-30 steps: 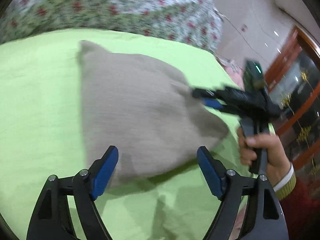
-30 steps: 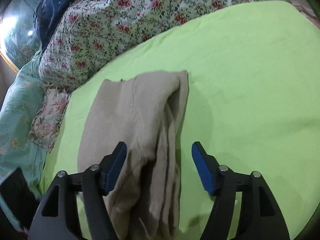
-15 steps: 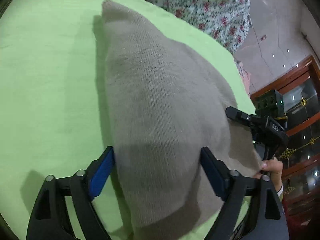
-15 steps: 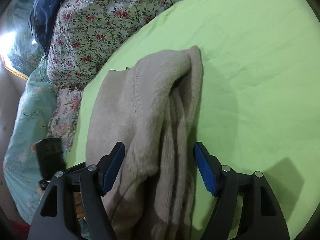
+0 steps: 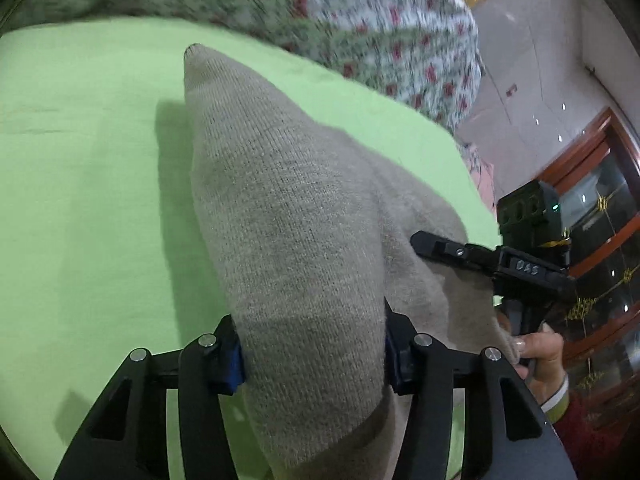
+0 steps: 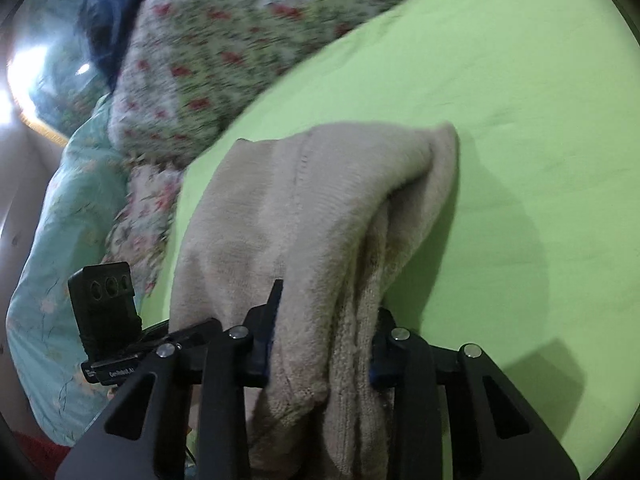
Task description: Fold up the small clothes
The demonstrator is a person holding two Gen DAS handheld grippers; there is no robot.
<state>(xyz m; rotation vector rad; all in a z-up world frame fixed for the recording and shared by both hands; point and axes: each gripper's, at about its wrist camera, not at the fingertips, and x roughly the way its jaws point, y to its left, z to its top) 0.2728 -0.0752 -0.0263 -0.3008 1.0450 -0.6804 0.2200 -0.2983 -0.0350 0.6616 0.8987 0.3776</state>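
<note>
Here we list one beige knitted garment (image 5: 296, 240), lying on a lime-green bedsheet (image 5: 88, 184) and partly lifted at its near end. In the left wrist view it narrows to a point (image 5: 194, 54) at its far end, which rests on the sheet, and throws a shadow to its left.

Left gripper (image 5: 314, 354): we see both blue-padded fingers pressed against the sides of the garment's near end, with a thick bunch of knit filling the gap between them. The jaws are drawn in part-way and clamped on that bunch.

Right gripper (image 6: 322, 340): its fingers likewise close on the garment, the left finger (image 6: 266, 332) sunk into the fabric and the right one mostly hidden behind a ribbed fold. Layers of knit hang between and below the jaws. In the left wrist view we also see this gripper from the side, its black finger (image 5: 444, 248) lying against the garment's right edge, with the person's right hand (image 5: 536, 354) on the handle.

Surroundings: a floral quilt (image 6: 224, 64) bordering the far side of the sheet; a pale turquoise bedcover (image 6: 48, 240) at the left of the right wrist view; a wooden glass-fronted cabinet (image 5: 600, 208) past the bed's right edge.
</note>
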